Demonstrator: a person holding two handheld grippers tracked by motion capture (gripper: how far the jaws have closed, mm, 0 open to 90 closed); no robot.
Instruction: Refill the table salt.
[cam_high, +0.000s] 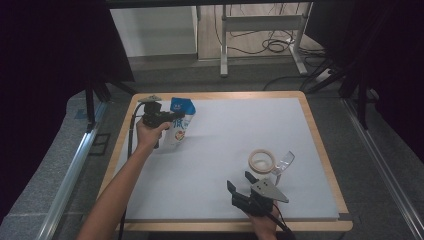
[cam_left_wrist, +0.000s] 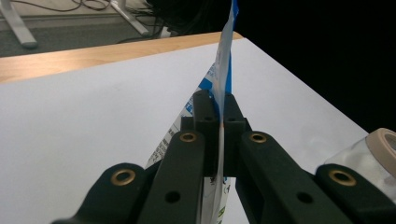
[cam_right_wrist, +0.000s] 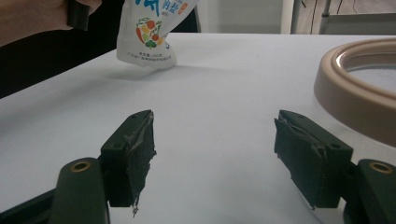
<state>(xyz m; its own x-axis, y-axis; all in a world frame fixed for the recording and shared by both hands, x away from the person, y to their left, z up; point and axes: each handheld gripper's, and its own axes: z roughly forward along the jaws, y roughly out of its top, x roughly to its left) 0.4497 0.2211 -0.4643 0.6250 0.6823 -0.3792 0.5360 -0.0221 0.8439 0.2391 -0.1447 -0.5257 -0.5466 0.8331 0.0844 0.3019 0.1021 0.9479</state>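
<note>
The left gripper's fingers are clamped flat on the top edge of the blue-and-white pouch, which hangs long axis near upright, its bottom touching the table at the far left. The right gripper hovers near the front edge, well apart from the pouch, fingers wide open and empty, just beside the tape roll.
</note>
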